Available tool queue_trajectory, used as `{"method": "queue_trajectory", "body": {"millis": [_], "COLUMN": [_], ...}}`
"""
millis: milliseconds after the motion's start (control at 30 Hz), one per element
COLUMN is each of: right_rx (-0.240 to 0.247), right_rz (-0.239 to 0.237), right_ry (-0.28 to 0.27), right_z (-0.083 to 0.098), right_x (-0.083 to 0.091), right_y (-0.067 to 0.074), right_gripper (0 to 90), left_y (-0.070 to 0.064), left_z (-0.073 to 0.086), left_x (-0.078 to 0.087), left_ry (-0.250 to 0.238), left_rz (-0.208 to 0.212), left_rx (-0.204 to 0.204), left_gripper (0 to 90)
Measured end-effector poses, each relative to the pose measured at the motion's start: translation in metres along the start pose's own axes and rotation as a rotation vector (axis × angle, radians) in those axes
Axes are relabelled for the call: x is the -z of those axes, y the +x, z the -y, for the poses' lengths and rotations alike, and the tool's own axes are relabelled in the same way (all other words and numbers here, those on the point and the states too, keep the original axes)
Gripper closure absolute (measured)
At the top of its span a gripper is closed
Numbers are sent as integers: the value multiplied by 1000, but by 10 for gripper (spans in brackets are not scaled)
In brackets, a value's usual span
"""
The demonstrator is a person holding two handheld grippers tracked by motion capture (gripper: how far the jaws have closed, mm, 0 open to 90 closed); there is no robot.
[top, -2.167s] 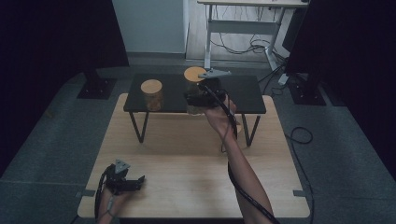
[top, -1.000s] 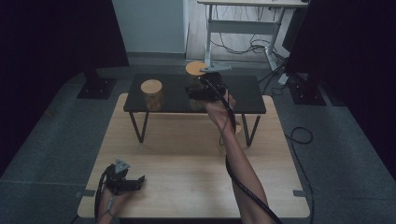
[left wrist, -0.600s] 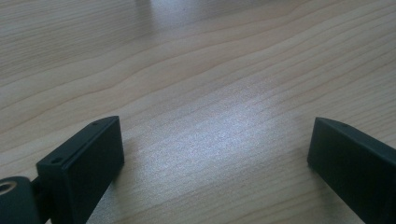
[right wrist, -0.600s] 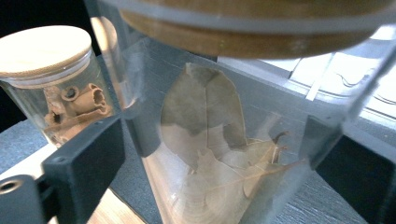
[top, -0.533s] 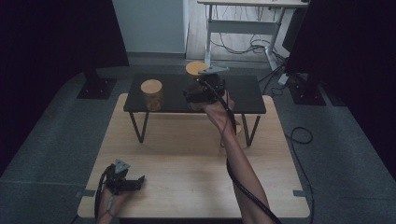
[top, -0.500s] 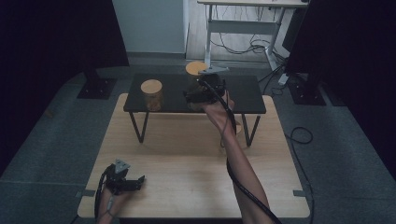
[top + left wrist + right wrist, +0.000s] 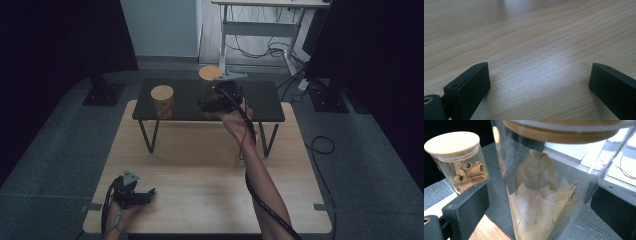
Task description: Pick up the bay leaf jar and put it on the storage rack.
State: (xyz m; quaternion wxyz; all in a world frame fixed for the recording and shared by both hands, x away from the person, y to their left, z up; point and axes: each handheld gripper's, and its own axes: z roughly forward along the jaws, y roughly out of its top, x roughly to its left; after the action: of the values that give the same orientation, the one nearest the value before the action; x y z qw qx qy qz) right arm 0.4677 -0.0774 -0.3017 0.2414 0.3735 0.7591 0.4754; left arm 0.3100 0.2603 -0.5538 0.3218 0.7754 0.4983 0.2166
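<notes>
Here the leaf jar (image 7: 541, 185) stands upright, lid topmost.

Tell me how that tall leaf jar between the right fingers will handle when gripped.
Tall leaf jar: clear smooth wall, probably glass, so likely slippery and fragile. Only dry leaves inside, so probably light. Tall and narrow with a wooden lid, so it may tip if nudged high.

So two lidded jars sat on the low shelf (image 7: 265, 100) at the far end of the wooden table (image 7: 200, 170): the leaf jar (image 7: 541, 195) stood right of the cinnamon jar (image 7: 163, 101), both well apart from the near edge.
</notes>
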Motion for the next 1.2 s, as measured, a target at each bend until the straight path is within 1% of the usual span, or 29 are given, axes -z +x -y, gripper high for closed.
{"method": "queue_trajectory", "body": {"millis": [233,333,367,600,967,1100,1200], "right_rx": [6,0,7,13,19,12,20], "right_rz": [-12,-14,-15,-21,-21,-21,-24], "right_ry": [-6,-10,-10,-13,-10,-15,-16], "right_z": [3,3,4,7,13,16,17], "right_x": [6,8,9,13,19,22,25], "right_y": [-2,-1,-2,-2,-3,-5,-6], "right_gripper": [24,26,26,28,29,30,33], "left_y": [0,0,0,0,0,0,0], "left_z": [0,0,0,0,0,0,0], "left_x": [0,0,0,0,0,0,0], "left_ry": [-4,-1,-2,-2,-1,-1,-1], "left_rz": [0,0,0,0,-1,-1,-1], "left_rx": [1,1,1,1,-2,-1,-2], "left_gripper": [32,32,32,32,32,32,32]}}
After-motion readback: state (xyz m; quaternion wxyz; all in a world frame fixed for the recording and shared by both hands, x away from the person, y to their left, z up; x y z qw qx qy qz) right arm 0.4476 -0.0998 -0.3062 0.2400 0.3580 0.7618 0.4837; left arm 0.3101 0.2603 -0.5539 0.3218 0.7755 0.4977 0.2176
